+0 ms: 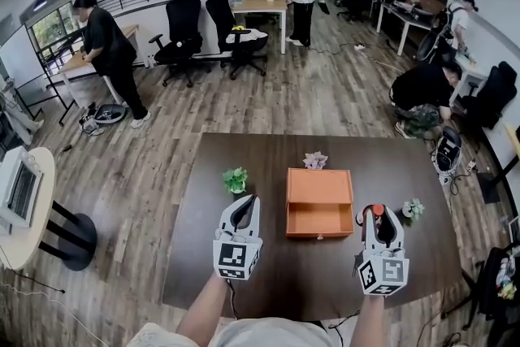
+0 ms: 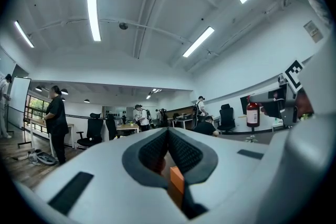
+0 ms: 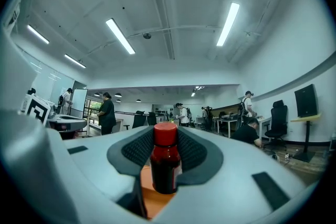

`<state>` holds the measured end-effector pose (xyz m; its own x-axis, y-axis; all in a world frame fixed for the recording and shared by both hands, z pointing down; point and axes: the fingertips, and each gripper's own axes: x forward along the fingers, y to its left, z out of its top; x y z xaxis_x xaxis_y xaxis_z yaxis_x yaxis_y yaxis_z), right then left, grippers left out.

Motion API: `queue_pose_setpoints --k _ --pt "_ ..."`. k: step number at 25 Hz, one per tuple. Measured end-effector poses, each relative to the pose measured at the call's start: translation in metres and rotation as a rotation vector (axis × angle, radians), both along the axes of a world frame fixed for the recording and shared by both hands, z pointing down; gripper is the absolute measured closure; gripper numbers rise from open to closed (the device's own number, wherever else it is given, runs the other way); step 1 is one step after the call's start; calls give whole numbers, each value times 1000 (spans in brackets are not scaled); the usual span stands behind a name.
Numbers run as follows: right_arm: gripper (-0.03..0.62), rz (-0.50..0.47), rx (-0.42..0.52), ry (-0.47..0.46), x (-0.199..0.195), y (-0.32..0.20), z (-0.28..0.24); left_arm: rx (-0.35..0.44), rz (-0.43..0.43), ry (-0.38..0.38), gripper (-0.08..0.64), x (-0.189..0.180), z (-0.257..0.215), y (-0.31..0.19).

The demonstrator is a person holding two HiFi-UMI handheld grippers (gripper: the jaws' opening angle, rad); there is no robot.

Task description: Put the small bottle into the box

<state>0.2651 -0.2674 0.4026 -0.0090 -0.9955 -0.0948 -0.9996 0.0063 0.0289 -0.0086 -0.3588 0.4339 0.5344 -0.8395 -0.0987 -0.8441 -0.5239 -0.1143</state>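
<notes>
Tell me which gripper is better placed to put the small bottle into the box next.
Right. The right gripper has the small bottle clamped between its jaws and sits just to the right of the orange box. The left gripper has its jaws together and holds nothing.

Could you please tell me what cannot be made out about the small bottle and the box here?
- Small bottle label print: turned aside in right gripper view, too small in left gripper view.
- Bottle's body: head view, hidden by right gripper; only its cap shows.
- Box contents: head view, too small.
</notes>
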Motion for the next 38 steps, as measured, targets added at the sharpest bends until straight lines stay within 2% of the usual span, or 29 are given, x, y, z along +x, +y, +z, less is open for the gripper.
queue_pose_setpoints --k 9,19,32,38 --pt "457 -7 -43 -17 6 -9 20 -34 -1 14 558 7 15 -3" --pt "456 -95 -108 -40 -15 -47 52 -95 -26 -56 558 6 49 -11" --pt "457 -249 -288 -66 -65 -102 133 -247 -96 -107 558 -11 106 -16" --pt "457 -294 -363 -48 -82 -120 168 -285 -126 -112 558 -20 119 -15"
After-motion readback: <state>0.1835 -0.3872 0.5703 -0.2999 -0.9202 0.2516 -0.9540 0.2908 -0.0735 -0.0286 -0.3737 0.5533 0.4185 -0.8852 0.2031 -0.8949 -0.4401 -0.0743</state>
